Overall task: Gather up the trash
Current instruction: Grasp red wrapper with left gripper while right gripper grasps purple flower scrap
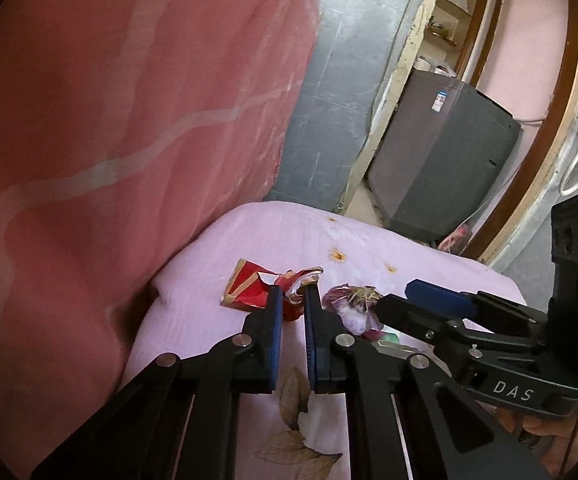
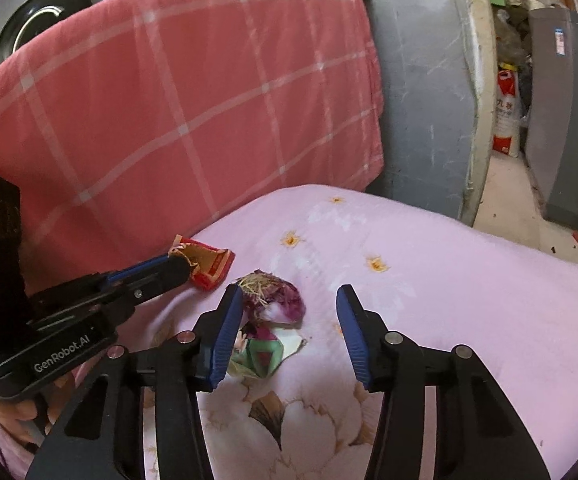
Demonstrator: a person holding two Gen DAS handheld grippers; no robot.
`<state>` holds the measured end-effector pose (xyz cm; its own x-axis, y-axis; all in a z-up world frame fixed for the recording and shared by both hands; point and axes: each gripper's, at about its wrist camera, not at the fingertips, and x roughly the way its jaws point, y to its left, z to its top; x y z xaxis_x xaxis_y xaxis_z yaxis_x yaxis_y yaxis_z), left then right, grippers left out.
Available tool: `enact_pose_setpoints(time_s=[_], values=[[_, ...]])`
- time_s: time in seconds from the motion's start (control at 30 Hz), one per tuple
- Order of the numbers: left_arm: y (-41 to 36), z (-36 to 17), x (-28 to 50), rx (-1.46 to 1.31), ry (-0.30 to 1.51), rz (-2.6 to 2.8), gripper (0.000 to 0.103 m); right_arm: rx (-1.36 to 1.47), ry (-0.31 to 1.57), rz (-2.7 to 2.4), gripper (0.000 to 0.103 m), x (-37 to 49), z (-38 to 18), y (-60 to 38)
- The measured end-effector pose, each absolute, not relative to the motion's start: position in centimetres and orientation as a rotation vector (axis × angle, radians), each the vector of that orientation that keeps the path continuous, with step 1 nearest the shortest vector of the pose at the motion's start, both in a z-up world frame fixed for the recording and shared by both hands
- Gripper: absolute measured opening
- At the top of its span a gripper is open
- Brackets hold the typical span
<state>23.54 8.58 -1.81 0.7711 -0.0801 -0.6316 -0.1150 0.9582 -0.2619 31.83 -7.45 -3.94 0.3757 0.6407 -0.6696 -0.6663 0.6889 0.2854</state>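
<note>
The left gripper (image 1: 292, 300) is pinched on a torn red-and-gold wrapper (image 1: 249, 288) lying on the pink bedsheet (image 2: 449, 264), near the red checked blanket (image 2: 169, 100). The right gripper (image 2: 289, 304) stands wide apart, its left finger touching the purple onion peel (image 2: 277, 300), which lies on the sheet just beside the wrapper.

Soft, even daylight; the doorway (image 2: 505, 184) glows brightest. The pink bedsheet (image 2: 429, 264) looks washed out. Fisheye bends edges into dark vignetted corners; left view slightly blurred.
</note>
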Motion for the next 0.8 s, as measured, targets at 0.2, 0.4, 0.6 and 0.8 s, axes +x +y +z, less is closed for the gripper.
enact_pose_setpoints(time_s=[0.2, 0.4, 0.6, 0.8], values=[[8.8, -1.9, 23.4, -0.302, 0.694, 0.026, 0.007, -0.071, 0.882, 0.872, 0.046, 32.2, -4.6, -5.8], [8.7, -1.9, 23.3, -0.310, 0.694, 0.022, 0.007, -0.100, 0.877, 0.881, 0.035, 31.6, -4.7, -5.4], [8.7, -2.0, 23.4, -0.319, 0.697, 0.013, 0.007, -0.045, 0.859, 0.862, 0.034, 31.5, -4.4, -6.9], [8.0, -2.0, 23.3, -0.315, 0.697, 0.003, 0.007, 0.074, 0.855, 0.815, 0.034, 31.7, -4.1, -10.2]])
